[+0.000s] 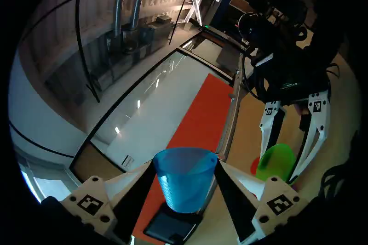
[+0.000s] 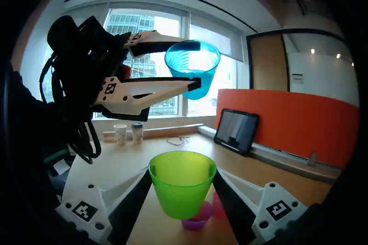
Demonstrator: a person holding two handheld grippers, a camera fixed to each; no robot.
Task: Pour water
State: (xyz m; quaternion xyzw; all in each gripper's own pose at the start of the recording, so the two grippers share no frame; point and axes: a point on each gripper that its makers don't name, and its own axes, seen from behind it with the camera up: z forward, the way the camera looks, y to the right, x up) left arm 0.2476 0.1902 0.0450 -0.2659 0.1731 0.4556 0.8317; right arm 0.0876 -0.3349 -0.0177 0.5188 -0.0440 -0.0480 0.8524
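We are holding the left gripper (image 1: 185, 166) closed on the blue cup (image 1: 185, 187), raised and tipping toward the green cup (image 2: 182, 190). The right gripper (image 2: 182, 173) is clamping the green cup above the counter (image 2: 115, 164). No stream is showing, so we are judging that the pour is not yet done. We are counting two grippers, two held cups and one tablet (image 2: 237, 130).

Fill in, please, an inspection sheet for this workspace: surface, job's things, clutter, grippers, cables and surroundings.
Surface: wooden table.
Job's things: blue cup raised and tilted; green cup held over the table.
Clutter: propped tablet; two small cups by the window; purple cup and pink cup beyond the green cup.
Grippers: left gripper shut on blue cup; right gripper shut on green cup.
Cables: black cables hang from left gripper; thin cable lies on table.
Surroundings: window, orange partition.
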